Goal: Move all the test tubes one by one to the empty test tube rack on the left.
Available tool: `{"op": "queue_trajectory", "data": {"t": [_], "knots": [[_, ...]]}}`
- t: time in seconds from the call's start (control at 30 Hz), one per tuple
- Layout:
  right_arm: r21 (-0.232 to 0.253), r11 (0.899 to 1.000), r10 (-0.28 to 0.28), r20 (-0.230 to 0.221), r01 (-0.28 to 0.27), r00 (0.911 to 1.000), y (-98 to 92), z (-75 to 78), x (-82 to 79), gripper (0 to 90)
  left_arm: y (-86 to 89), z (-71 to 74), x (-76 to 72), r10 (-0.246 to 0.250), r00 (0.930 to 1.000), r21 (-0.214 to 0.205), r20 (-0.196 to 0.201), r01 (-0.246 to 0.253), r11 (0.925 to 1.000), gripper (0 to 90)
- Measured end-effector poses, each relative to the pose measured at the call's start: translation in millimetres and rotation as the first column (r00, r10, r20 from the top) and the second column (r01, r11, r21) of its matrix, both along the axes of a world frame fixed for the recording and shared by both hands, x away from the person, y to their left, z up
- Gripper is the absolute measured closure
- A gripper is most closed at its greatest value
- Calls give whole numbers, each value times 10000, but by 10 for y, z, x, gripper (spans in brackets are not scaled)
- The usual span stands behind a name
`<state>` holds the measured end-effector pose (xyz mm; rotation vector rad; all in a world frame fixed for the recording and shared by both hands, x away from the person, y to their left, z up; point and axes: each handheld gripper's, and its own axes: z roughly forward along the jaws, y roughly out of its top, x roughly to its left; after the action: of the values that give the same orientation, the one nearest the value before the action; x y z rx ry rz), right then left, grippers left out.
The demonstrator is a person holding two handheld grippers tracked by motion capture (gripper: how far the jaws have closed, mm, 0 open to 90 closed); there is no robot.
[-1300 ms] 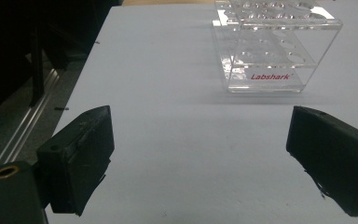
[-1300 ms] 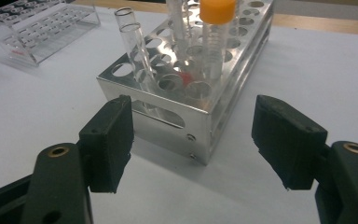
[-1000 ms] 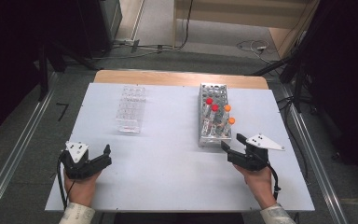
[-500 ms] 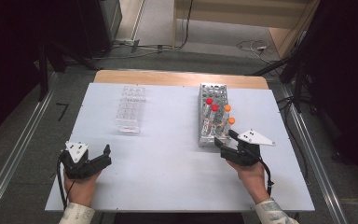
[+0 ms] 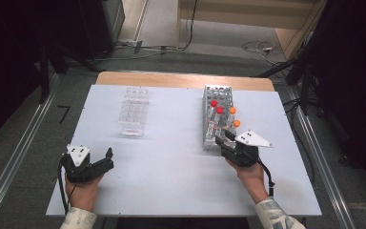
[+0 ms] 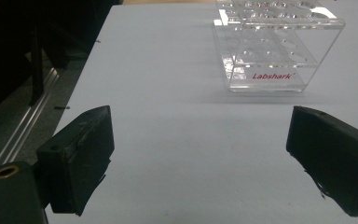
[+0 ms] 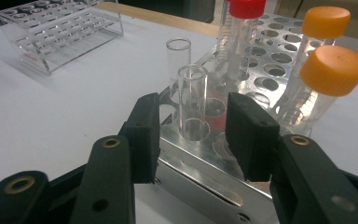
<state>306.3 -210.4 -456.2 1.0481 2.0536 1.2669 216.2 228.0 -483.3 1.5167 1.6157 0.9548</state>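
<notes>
While the left hand-held gripper (image 5: 106,160) rests wide open and empty on the worktop (image 5: 171,157), the right hand-held gripper (image 7: 193,123) has been closing around an upright open glass tube (image 7: 192,100) in the metal rack (image 7: 279,65), pads not yet touching.

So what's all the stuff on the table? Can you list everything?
Metal rack: one, silver, right side of the table.
Capped tubes: two red, two orange, standing in the metal rack.
Open glass tubes: two, clear, at the rack's near corner, one between the right tool's jaws, not yet pinched.
Plastic rack: one, clear, empty, left of the metal rack.
Table: one, white.
Left tool: black, open, near left.
Right tool: black, jaws just closing.
</notes>
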Motion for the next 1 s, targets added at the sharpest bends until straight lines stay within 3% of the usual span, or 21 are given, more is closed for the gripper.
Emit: {"op": "queue_trajectory", "data": {"t": [1.0], "knots": [[-106,9998,-195,150,196,9997,119,-90,116,688,8,0,-5,-14,10000,-19,3,14,10000,79]]}}
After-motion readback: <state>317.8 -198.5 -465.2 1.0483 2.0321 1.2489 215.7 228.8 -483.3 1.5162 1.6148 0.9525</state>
